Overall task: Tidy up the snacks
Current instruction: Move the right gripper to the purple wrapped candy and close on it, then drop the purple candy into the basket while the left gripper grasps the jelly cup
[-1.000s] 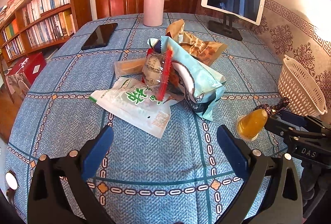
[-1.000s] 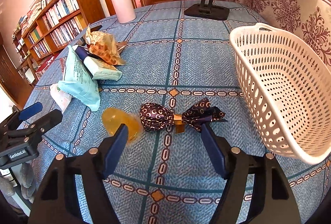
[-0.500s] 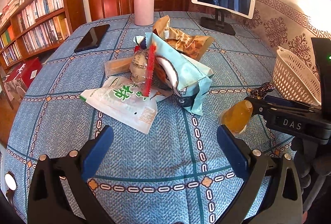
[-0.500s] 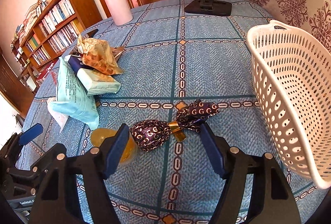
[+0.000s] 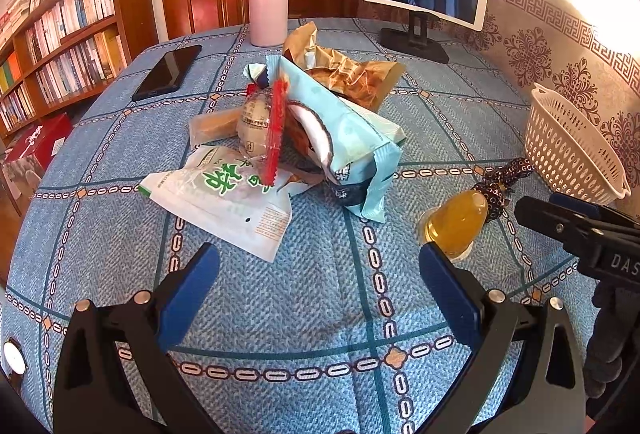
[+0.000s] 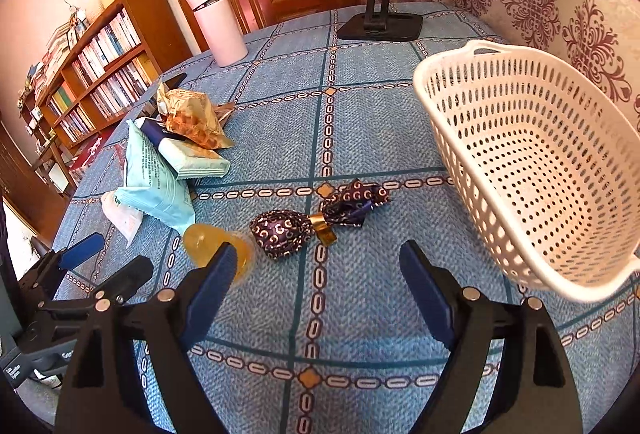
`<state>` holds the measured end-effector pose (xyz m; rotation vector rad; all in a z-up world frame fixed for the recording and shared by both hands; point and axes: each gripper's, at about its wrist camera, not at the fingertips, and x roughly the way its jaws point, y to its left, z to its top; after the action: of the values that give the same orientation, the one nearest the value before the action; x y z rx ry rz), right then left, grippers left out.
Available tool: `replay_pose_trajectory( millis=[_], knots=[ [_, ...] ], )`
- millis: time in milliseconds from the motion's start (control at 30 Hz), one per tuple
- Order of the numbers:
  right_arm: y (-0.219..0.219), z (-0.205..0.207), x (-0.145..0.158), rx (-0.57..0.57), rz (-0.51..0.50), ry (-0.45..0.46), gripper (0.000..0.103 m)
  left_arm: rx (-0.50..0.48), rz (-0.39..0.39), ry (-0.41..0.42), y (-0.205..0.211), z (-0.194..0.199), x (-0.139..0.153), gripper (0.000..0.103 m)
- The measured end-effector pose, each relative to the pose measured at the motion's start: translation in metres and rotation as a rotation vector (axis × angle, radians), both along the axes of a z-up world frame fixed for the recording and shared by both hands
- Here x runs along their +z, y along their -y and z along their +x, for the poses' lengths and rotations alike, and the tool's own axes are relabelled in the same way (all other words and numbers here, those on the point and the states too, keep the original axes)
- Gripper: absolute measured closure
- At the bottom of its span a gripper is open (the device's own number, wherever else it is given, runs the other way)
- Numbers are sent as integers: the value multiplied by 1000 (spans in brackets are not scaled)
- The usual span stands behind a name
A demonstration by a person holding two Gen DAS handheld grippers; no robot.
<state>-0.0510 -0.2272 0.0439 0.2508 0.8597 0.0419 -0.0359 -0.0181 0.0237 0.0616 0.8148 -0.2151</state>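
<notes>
Right hand-held gripper is standing released, jaws having just been opening wider and sitting farther back from the dark foil candy than half a second ago; nothing is between them. The candy is lying on the table, at 9 o'clock of the empty white basket, the yellow jelly cup just beside it. Likely a fresh approach. Left hand-held gripper is hanging released, empty. The cup is partly hidden behind the right gripper's left finger; lower pile wrappers are overlapping, hard to separate.
</notes>
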Motion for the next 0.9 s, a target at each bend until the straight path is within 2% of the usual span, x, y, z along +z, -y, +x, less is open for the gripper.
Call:
replay_pose_trajectory(
  millis=[67, 200, 300, 467, 600, 767, 900],
  knots=[
    [-5, 0, -2, 21, 10, -9, 25, -2, 3, -4, 1, 1, -1, 2],
    [-17, 17, -10, 56, -3, -37, 45, 5, 13, -4, -1, 0, -2, 2],
    [-23, 30, -14, 54, -11, -45, 49, 18, 22, 8, -5, -1, -1, 2],
    [-27, 45, -15, 37, -36, -44, 50, 23, 18, 11, -9, -1, 0, 2],
    [-32, 43, -16, 38, -78, -40, 68, 8, 24, 12, -5, -1, 1, 2],
    [-31, 25, -8, 38, -83, -3, 69, -6, 33, 19, 2, -1, 2, 2],
    [-24, 7, 14, 31, -59, 70, 69, -23, 40, 26, 10, -1, 3, 2]
  ],
)
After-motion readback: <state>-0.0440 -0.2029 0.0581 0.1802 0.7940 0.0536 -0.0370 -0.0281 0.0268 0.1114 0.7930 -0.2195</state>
